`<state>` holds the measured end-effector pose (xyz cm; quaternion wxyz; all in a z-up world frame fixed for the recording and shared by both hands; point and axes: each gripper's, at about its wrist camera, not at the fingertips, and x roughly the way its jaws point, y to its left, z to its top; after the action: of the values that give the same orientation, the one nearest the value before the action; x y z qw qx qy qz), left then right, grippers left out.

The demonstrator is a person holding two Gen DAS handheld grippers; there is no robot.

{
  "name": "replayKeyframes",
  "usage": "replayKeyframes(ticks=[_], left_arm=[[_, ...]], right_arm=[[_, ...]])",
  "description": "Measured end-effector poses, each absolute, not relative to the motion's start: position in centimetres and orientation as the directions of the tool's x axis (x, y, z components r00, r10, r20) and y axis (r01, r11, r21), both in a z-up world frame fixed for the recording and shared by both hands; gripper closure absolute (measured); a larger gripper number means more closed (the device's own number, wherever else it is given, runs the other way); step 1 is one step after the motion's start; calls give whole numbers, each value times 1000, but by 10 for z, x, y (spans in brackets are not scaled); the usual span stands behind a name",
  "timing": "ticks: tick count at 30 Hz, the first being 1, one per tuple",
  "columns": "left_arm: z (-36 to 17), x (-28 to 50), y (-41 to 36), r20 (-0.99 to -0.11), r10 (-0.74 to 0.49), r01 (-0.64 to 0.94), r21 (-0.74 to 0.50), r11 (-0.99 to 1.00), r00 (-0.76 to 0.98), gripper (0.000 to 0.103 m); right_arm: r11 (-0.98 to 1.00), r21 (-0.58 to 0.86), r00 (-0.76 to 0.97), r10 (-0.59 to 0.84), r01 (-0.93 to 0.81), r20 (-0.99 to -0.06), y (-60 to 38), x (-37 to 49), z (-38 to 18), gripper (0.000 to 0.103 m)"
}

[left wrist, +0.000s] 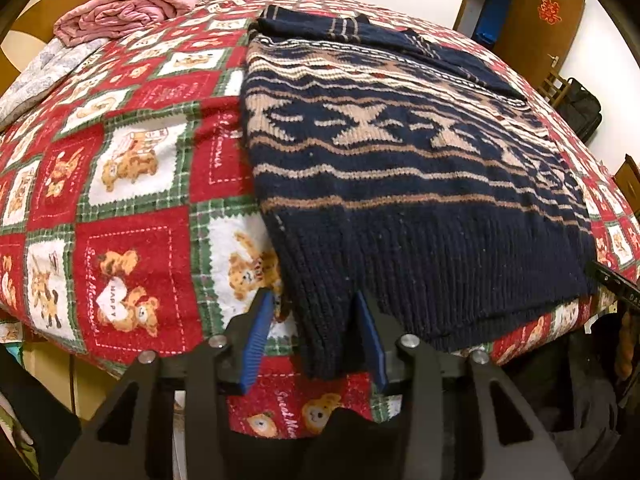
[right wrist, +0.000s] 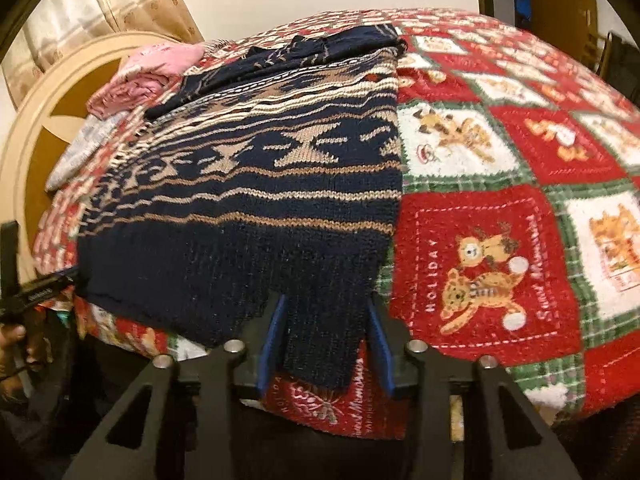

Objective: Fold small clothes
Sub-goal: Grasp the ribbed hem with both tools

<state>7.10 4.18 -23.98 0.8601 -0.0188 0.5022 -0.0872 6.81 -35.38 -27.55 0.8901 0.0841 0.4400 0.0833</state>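
A navy and tan patterned knit sweater (left wrist: pixel 400 168) lies flat on the bed, its ribbed hem hanging over the near edge. My left gripper (left wrist: pixel 312 300) straddles the hem's left corner. The right pad touches the knit. Blanket shows in a gap beside the left pad, so the jaws stand open around the cloth. In the right wrist view the same sweater (right wrist: pixel 260 184) fills the middle. My right gripper (right wrist: pixel 326 304) is at the hem's right corner, and the knit spans from pad to pad, pinched between them.
A red, white and green teddy-bear blanket (left wrist: pixel 132 208) covers the bed. Folded pink bedding (left wrist: pixel 124 8) lies at the far end by a round headboard (right wrist: pixel 44 152). A door (left wrist: pixel 536 28) and a dark bag (left wrist: pixel 580 108) are at the right. A hand (right wrist: pixel 16 336) shows at the left edge.
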Motion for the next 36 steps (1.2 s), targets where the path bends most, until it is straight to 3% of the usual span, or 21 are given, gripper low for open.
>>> replayKeyframes(ticks=[1, 3, 6, 19, 26, 36], left_arm=[[-240, 71, 42, -860, -170, 133, -120, 984, 482, 59], [-239, 70, 42, -857, -173, 134, -123, 983, 485, 64], [-235, 70, 43, -846, -207, 148, -153, 977, 492, 92], [-209, 69, 58, -782, -289, 144, -252, 957, 553, 95], [-181, 72, 70, -689, -412, 177, -388, 904, 596, 95], [-151, 104, 83, -613, -439, 186, -432, 882, 657, 95]], right_arm=[[975, 209, 604, 212, -77, -768, -353, 67, -274, 75], [973, 217, 618, 218, -77, -755, -356, 66, -270, 91], [962, 252, 628, 258, -101, -734, -358, 63, -264, 96], [932, 336, 689, 334, -138, -643, -371, 53, -238, 96], [849, 497, 684, 471, -179, -557, -380, 55, -226, 97], [836, 516, 741, 465, -186, -485, -394, 80, -191, 97]])
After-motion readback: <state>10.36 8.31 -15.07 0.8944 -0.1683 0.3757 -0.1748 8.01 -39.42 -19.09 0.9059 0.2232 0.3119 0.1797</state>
